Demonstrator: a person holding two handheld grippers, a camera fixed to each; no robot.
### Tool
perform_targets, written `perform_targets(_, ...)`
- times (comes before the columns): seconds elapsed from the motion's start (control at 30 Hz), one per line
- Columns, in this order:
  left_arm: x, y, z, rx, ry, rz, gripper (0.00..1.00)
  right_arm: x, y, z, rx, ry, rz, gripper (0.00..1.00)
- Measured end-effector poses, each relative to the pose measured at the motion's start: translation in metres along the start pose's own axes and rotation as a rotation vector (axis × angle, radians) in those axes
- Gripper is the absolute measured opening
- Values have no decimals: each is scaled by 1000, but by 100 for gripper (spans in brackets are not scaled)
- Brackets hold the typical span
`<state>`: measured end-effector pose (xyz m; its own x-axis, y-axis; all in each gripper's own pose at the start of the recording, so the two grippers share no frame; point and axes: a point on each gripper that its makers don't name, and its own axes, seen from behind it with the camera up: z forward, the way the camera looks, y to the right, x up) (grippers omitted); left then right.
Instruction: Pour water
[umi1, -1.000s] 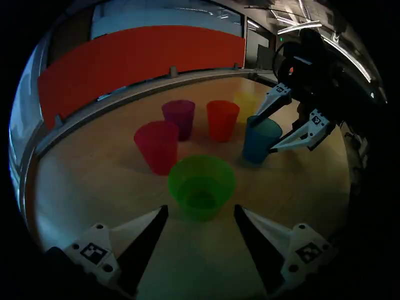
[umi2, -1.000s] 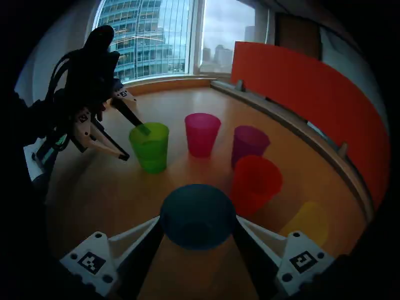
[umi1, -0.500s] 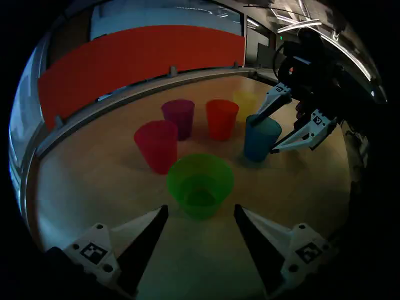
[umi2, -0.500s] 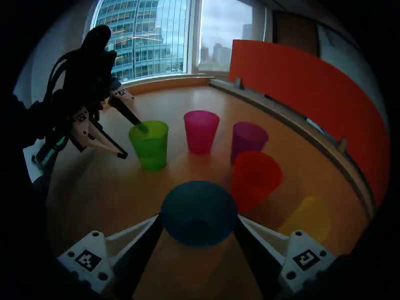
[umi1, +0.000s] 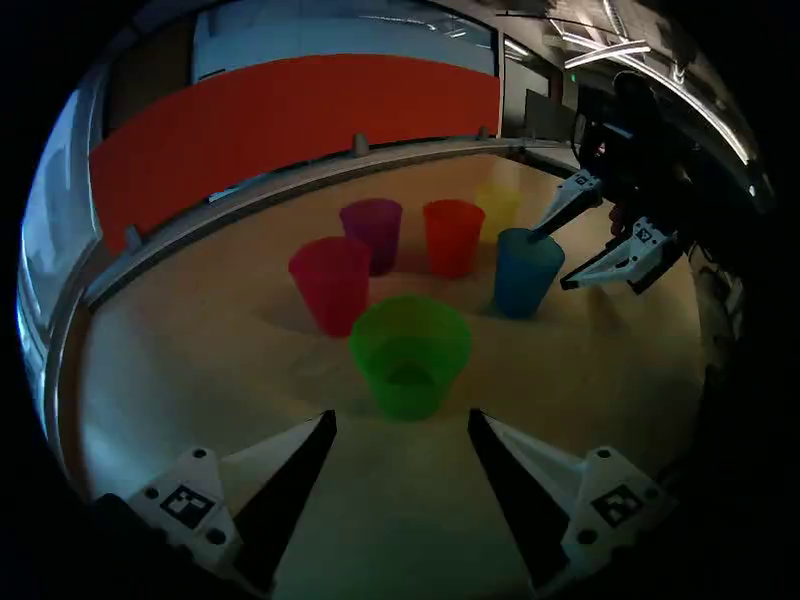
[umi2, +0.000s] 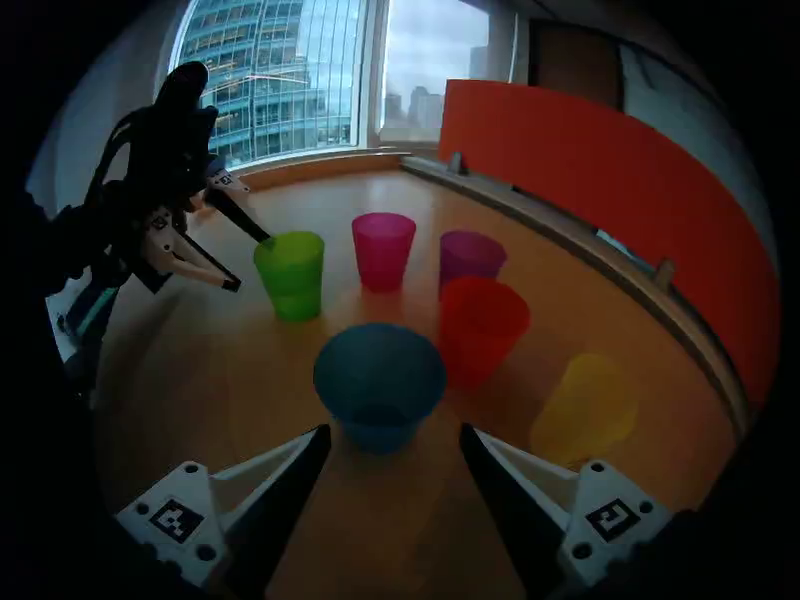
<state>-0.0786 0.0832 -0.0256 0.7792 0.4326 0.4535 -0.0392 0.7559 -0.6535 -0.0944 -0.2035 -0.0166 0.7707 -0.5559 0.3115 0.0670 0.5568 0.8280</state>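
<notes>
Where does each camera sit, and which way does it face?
Left gripper view: rides the left hand-held gripper, facing the green translucent plastic cup; own open fingers show, right hand-held gripper beyond.
Right gripper view: rides that gripper, facing the blue translucent plastic cup; own fingers show.
Shared: both cups, orange wall panel.

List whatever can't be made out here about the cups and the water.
- Water level in the green cup: left gripper view, tinted wall and dim light obscure it.
- Contents of the blue cup: right gripper view, dark interior.
- Base of the purple cup: right gripper view, behind the orange cup.
- Outline of the yellow cup: left gripper view, faint and far.
</notes>
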Motion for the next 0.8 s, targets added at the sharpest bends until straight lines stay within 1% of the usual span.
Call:
perform_targets(0.3, -4, -1, -16, 34, 16, -16, 98, -16, 5, -27, -44, 10, 20, 100)
perform_targets(0.47, -4, 0, -21, 46, 31, -31, 98, -21, 7, -38, -67, 19, 34, 100)
perform_targets(0.57, -2, -1, -25, 63, 43, -36, 98, -23, 8, -45, -81, 28, 44, 100)
perform_targets(0.8, 6, -6, -37, 108, 87, -56, 98, -26, 18, -64, -147, 65, 79, 100)
